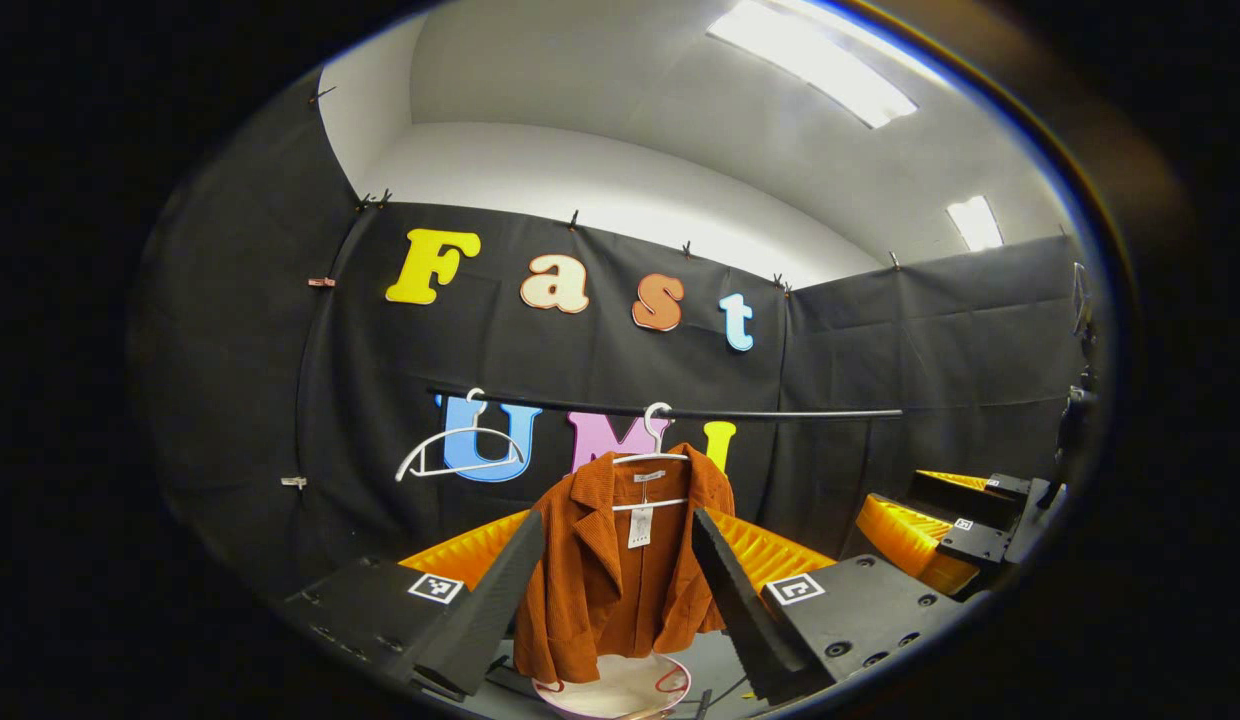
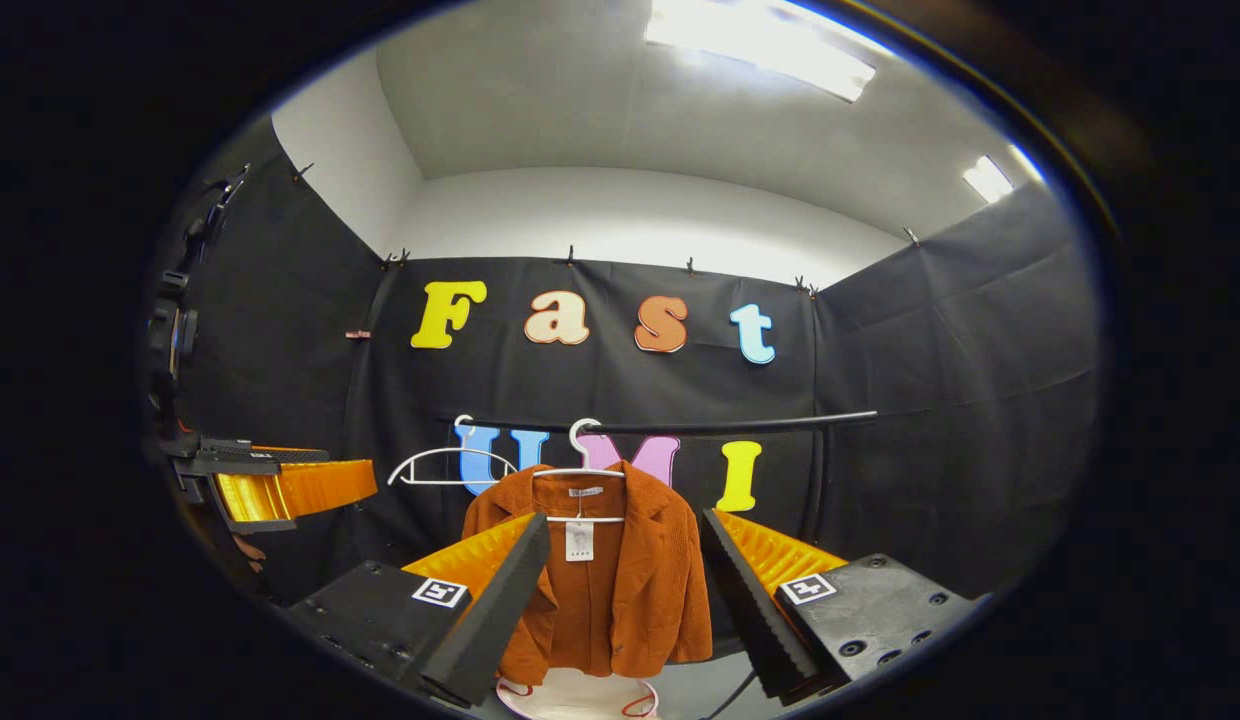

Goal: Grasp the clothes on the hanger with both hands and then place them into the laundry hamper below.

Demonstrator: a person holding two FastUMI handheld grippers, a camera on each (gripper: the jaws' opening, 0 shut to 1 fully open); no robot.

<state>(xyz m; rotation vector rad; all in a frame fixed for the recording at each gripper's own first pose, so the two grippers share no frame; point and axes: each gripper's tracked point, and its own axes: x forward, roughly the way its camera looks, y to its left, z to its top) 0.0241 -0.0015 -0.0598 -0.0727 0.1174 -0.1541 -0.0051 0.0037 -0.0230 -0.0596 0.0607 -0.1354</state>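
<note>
Rust-brown jacket [image 1: 620, 560] hangs on a white hanger [image 1: 652, 458] hooked over the dark rail [image 1: 780, 412], centre-bottom of the left gripper view. Hanger keeps it open-fronted and at full drop, w/ a paper tag [image 1: 640, 525] dangling at the collar. Directly below, at bottom centre, sits the white hamper [image 1: 620, 690]; only its rim w/ red trim shows. Placement makes sense: garment straight over the hamper, so once off the hanger it need only go down.

A second hanger [image 1: 460, 452], bare, hangs to the left on the same rail, apart from the jacket.

Left gripper [image 1: 620, 575]: jaws spread wide, jacket framed in the gap, nothing between them. Fingers look short of the cloth, no contact that I can make out. Its view also catches the other gripper [image 1: 940, 530] at lower right, off to the side.

Right gripper [image 2: 625, 590]: same story, wide open, holding nothing, jacket [image 2: 605, 580] centred bottom-middle btwn the fingers, hanger [image 2: 580, 470] and rail [image 2: 740, 425] above it, hamper rim [image 2: 580, 695] at bottom edge. Left gripper shows at the left edge of this view [image 2: 270, 490], level w/ the jacket's shoulders.

Judgement: both claws are lined up on the garment, approach stage, grasp not yet made. Next needs each to close on a side of the jacket, then lift it clear of the hanger. Risk: hanger comes along or swings.
</note>
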